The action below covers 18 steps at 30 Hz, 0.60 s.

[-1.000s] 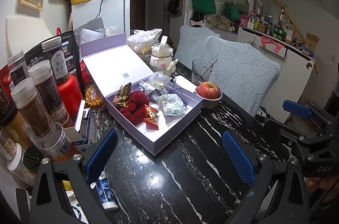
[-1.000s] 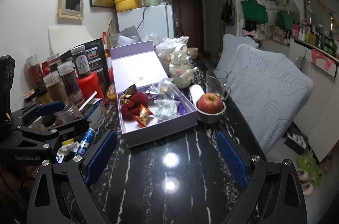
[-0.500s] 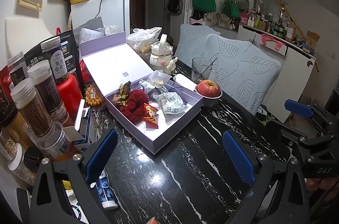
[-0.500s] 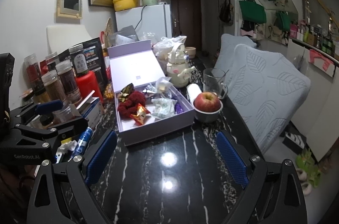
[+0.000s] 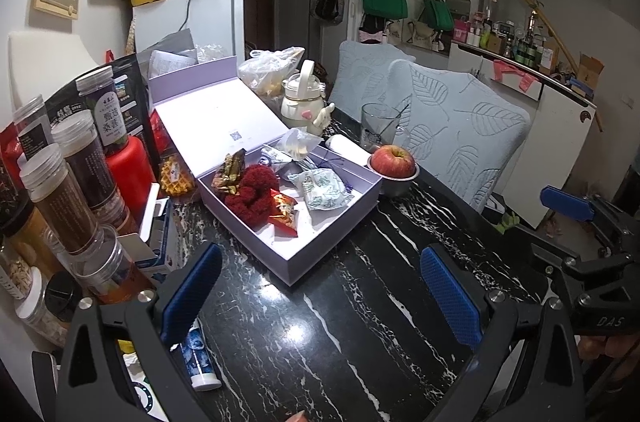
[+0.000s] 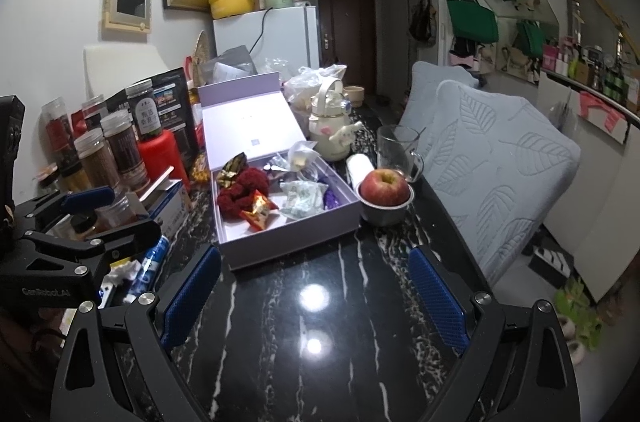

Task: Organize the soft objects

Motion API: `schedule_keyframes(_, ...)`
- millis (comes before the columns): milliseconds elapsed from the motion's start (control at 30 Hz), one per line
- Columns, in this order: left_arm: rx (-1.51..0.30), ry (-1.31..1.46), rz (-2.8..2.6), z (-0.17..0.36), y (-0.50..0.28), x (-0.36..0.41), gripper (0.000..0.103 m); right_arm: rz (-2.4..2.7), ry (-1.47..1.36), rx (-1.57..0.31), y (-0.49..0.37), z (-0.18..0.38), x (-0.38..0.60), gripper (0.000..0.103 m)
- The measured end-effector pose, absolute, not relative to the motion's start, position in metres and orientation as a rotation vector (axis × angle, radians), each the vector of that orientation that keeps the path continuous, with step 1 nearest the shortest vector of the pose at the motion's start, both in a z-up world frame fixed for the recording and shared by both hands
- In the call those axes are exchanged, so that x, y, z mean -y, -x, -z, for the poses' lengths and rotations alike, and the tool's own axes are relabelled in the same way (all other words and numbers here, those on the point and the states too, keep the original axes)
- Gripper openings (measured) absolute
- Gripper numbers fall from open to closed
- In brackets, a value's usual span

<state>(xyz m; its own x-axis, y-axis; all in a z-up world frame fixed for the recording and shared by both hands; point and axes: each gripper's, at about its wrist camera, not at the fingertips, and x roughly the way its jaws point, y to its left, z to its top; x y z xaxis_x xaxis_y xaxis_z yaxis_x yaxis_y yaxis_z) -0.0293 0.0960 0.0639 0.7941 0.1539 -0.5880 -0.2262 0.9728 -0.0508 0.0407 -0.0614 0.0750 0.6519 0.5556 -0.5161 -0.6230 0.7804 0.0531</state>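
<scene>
An open lilac box (image 5: 320, 246) (image 6: 288, 242) rests on the black marble table. Inside lie a fuzzy red scrunchie (image 5: 252, 196) (image 6: 240, 192), a red snack packet (image 5: 285, 214) (image 6: 258, 210), a folded patterned cloth (image 5: 322, 188) (image 6: 302, 198), a gold wrapper (image 5: 230, 170) and a clear bag (image 5: 298, 148). My left gripper (image 5: 320, 296) is open over bare table in front of the box. My right gripper (image 6: 314, 296) is open too, also short of the box, holding nothing.
A red apple in a metal bowl (image 6: 385, 198) sits right of the box, with a glass mug (image 6: 398, 150) and a white kettle (image 6: 330, 130) behind. Spice jars (image 5: 68, 190) and a red canister (image 5: 130, 170) crowd the left. A tube (image 5: 198, 358) lies near my left fingers. Cushioned chairs (image 6: 500, 174) line the right.
Both grippers have drifted slightly back from the box; the scene looks a little farther away. Nothing was grasped or released.
</scene>
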Motion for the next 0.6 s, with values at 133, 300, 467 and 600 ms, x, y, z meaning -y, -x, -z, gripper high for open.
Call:
schedule_keyframes(133, -0.618, 0.115, -0.225, -0.0640, 0.0303, -0.0964, 0.101, -0.665, 0.139, -0.541, -0.0395, -0.0746, 0.0606, 0.096)
schedule_keyframes(300, -0.626, 0.132, -0.214, -0.0623, 0.0308, -0.0990, 0.101, -0.658, 0.149, -0.543, -0.0381, -0.0739, 0.0581, 0.096)
schedule_keyframes(467, -0.622, 0.116, -0.247, -0.0609, 0.0316, -0.0995, 0.101, -0.654, 0.157, -0.547, -0.0370, -0.0730, 0.0555, 0.096)
schedule_keyframes(600, -0.617, 0.107, -0.269, -0.0601, 0.0326, -0.1012, 0.101, -0.653, 0.159, -0.553, -0.0380, -0.0711, 0.0540, 0.096)
